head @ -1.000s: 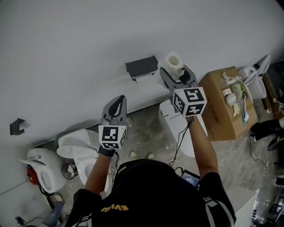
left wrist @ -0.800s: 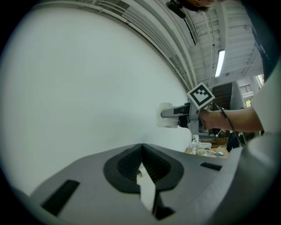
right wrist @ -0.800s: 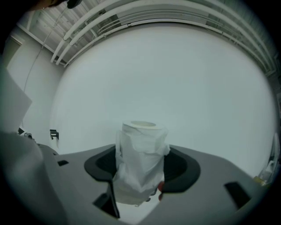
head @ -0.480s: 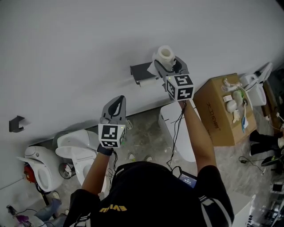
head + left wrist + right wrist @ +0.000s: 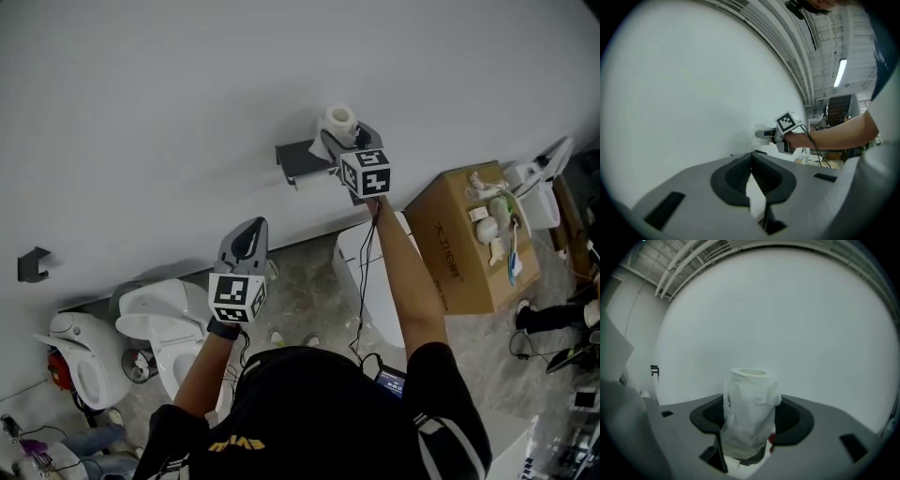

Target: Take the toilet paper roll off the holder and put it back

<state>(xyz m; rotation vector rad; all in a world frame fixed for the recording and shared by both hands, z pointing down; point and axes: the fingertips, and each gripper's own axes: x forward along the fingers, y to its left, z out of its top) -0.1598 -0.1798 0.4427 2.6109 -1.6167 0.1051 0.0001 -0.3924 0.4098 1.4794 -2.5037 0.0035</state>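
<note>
A white toilet paper roll (image 5: 337, 121) stands upright between the jaws of my right gripper (image 5: 341, 134), which is shut on it. In the right gripper view the roll (image 5: 751, 411) fills the gap of the right gripper (image 5: 752, 430), with its loose sheet wrapped around it and bare white wall behind. The dark holder (image 5: 298, 157) is fixed to the wall just left of the roll, close beside it. My left gripper (image 5: 249, 225) is lower and to the left, shut and empty, pointing at the wall. In the left gripper view, past the left gripper (image 5: 751, 158), the right gripper (image 5: 774, 134) shows at the wall.
Below the holder stands a white toilet (image 5: 373, 272). A cardboard box (image 5: 469, 244) with small items on top sits to its right. Another toilet (image 5: 159, 314) and a white fixture with a red part (image 5: 80, 361) are at lower left. A small black bracket (image 5: 33, 265) hangs on the wall.
My right gripper has carried the roll left and toward the wall, from beside the holder's right to close against it. The left gripper has stayed about where it was.
</note>
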